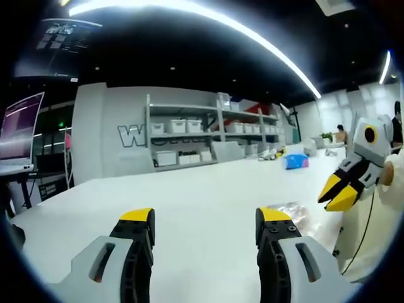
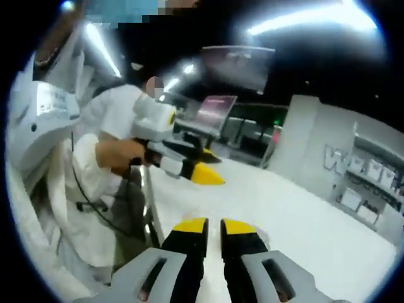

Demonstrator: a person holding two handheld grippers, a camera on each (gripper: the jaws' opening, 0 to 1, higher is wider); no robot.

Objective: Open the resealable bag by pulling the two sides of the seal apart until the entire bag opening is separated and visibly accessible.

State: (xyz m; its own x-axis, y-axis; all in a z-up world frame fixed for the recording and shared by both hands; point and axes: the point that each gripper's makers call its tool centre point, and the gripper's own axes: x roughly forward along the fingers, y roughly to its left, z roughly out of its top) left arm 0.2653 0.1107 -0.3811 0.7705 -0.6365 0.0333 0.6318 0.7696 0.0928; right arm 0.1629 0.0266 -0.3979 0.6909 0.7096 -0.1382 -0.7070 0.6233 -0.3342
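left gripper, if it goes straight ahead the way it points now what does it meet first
Probably just bare white table: the left gripper, jaws open, has nothing between them. The clear bag lies right of that line.

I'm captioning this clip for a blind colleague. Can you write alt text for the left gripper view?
The left gripper hovers open over a white table, its yellow-tipped jaws wide apart. A clear resealable bag lies on the table just beyond its right jaw, and the right gripper enters from the right edge. Grey shelving with white bins lines the far wall.
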